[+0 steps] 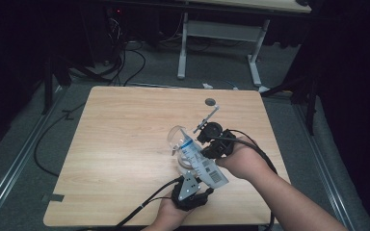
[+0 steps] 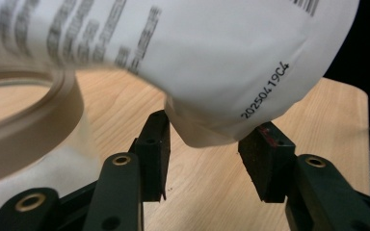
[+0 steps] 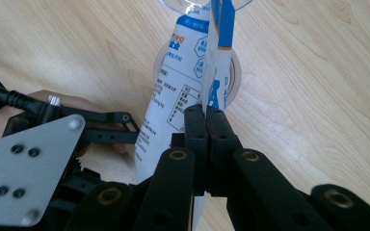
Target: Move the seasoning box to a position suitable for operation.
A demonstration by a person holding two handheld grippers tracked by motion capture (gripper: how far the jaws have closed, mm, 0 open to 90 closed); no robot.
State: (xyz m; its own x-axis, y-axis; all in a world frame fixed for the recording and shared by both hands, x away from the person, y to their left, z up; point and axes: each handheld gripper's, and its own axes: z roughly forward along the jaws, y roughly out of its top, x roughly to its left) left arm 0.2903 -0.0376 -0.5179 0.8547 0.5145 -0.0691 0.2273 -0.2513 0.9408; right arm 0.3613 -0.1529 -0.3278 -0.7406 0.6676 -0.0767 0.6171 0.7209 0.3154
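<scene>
A white and blue printed pouch point(image 1: 203, 164) hangs tilted over the wooden table point(image 1: 125, 144), its upper end at the mouth of a clear glass point(image 1: 176, 136). My right gripper point(image 1: 201, 146) is shut on the pouch's thin side seam point(image 3: 212, 91), its jaws point(image 3: 206, 113) pressed together on it. My left gripper point(image 1: 203, 182) sits at the pouch's lower end. Its two pads point(image 2: 156, 137) close on the bulging bottom corner point(image 2: 207, 130) from both sides. A pale ring point(image 2: 33, 120) lies on the table under the pouch point(image 3: 173, 96).
A small dark disc point(image 1: 212, 101) lies near the table's far edge, with a thin white rod point(image 1: 211, 115) just before it. Bare wood stretches to the left point(image 1: 115, 144). Beyond the table stand a desk frame point(image 1: 219, 33) and floor cables point(image 1: 125, 57).
</scene>
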